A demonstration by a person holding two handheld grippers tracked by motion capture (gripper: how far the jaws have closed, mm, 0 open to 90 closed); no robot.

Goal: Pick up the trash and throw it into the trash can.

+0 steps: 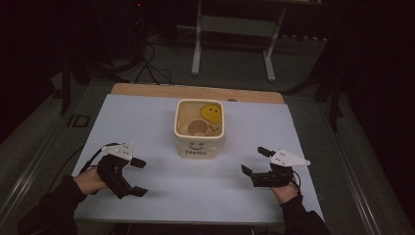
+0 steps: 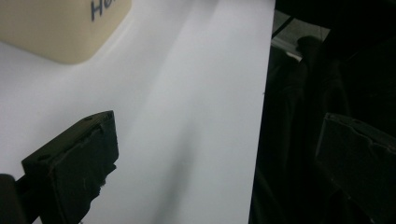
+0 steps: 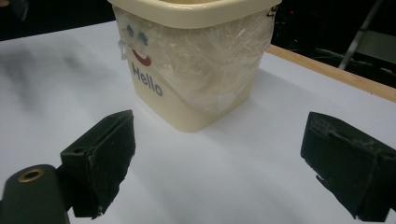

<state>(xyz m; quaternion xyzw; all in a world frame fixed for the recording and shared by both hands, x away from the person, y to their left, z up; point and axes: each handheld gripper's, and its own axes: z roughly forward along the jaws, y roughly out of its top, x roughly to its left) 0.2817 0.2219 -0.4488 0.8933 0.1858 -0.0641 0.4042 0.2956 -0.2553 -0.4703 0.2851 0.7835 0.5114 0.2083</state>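
A cream square bin [image 1: 199, 128] with "Hello" and a smiley printed on its front stands mid-table; in the right gripper view the bin [image 3: 196, 60] shows a clear plastic liner. Inside it lie a yellow smiley disc [image 1: 212, 113] and a tan paper cup [image 1: 198, 128]. My left gripper [image 1: 138, 177] hovers open at the front left of the table, its jaws wide apart; a corner of the bin [image 2: 60, 28] appears at upper left in its view. My right gripper [image 1: 256, 160] is open at the front right, jaws pointed toward the bin, nothing between them.
The table [image 1: 147, 122] is covered by a white sheet, with a wooden strip [image 1: 195, 92] along the far edge. A metal stand [image 1: 234, 34] and cables [image 1: 151, 63] sit on the dark floor beyond. The sheet's near edge [image 2: 264, 116] drops off to darkness.
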